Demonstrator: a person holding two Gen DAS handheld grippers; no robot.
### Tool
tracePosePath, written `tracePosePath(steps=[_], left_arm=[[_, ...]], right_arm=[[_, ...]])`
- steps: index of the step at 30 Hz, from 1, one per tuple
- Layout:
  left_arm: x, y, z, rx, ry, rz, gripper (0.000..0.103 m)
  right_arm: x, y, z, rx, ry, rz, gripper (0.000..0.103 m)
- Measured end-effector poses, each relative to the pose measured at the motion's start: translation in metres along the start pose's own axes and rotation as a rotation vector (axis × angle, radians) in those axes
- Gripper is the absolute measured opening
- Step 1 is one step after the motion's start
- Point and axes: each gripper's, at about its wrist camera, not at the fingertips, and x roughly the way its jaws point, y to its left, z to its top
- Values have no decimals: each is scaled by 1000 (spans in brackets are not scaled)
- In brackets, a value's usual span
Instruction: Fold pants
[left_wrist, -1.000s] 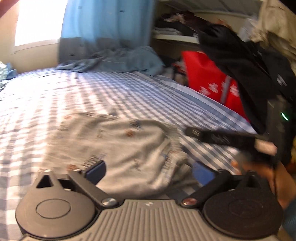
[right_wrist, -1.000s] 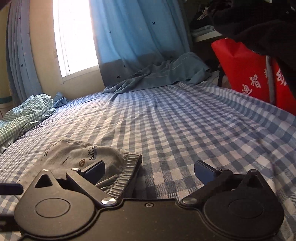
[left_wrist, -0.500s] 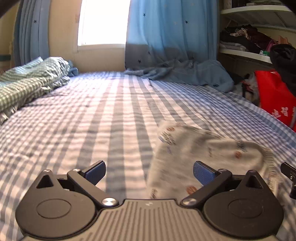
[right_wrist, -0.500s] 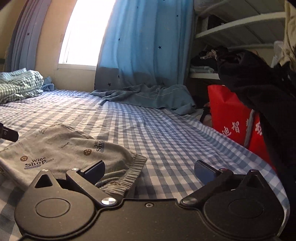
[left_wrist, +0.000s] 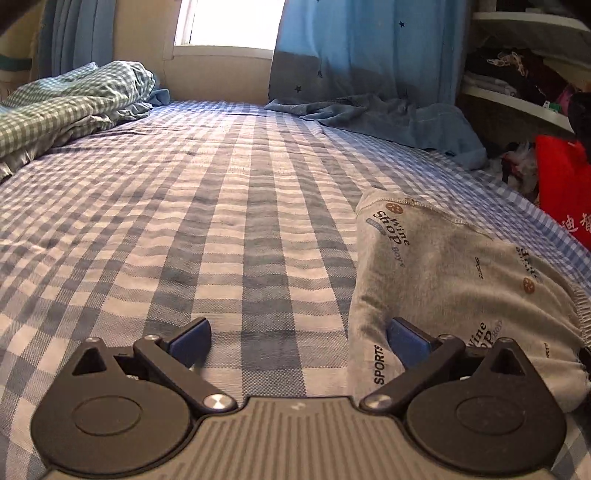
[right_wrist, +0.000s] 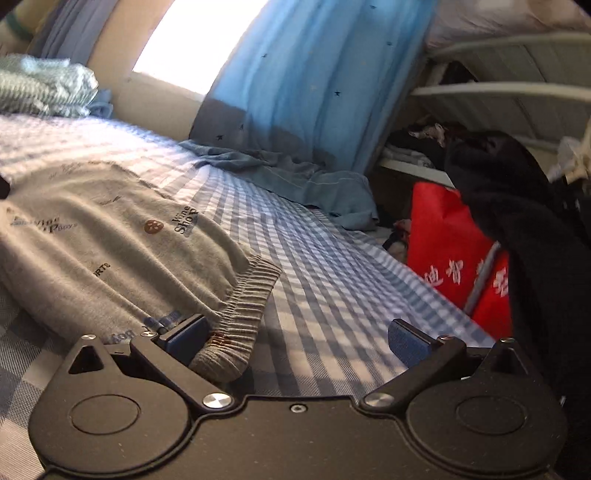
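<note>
Folded grey pants (left_wrist: 443, 280) lie flat on the checked bed (left_wrist: 221, 221), left hand-held gripper (left_wrist: 299, 338) and right hand-held gripper (right_wrist: 295, 338) both released, waistband at seven o'clock, apparently finished.

Bed (left_wrist: 229, 229) has a blue-and-white checked sheet. Lying on it: grey printed pants (left_wrist: 450, 280) folded near the right edge, a crumpled green checked blanket (left_wrist: 70, 99) far left, blue cloth (left_wrist: 399, 118) by the curtain.
</note>
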Motion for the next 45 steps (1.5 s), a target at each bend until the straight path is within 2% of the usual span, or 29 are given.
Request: tracePosePath(steps=[4, 6, 8, 10, 12, 15, 18, 21, 23, 26, 30, 35, 38, 41, 45], left_arm=[[0, 4, 2, -23, 3, -18, 103], [-5, 8, 8, -56, 3, -21, 103], [-8, 7, 18, -84, -26, -4, 103], [-4, -1, 36, -67, -67, -3, 103], [4, -16, 57, -5, -106, 9, 103], [30, -44, 85, 128, -157, 61, 103], [66, -70, 98, 277, -151, 138, 103], [103, -81, 92, 345, -86, 194, 103], [120, -79, 88, 322, -14, 182, 103], [124, -67, 92, 241, 11, 151, 103], [126, -56, 91, 204, 30, 123, 103], [126, -47, 93, 178, 44, 103, 103], [123, -46, 98, 176, 56, 97, 103], [99, -46, 101, 162, 30, 99, 102], [47, -46, 88, 114, -42, 29, 103]], right_arm=[[-6, 4, 0, -62, -38, -14, 102], [-14, -5, 9, -21, -58, 41, 102], [-22, -14, 26, 28, -148, 43, 102], [-13, -15, 46, -4, -193, 2, 102], [10, -10, 60, -55, -190, -13, 102], [55, 2, 70, -150, -127, -39, 102], [88, 12, 66, -249, -53, -70, 102], [101, 15, 54, -250, -13, -48, 102], [106, 15, 47, -219, -2, -36, 102], [111, 15, 47, -206, 24, -17, 102], [116, 11, 47, -176, 51, 7, 102], [114, 14, 46, -190, 35, -6, 102], [104, 11, 48, -186, -11, -29, 102], [72, 5, 55, -176, -79, -102, 102], [27, 3, 61, -120, -125, -75, 102]])
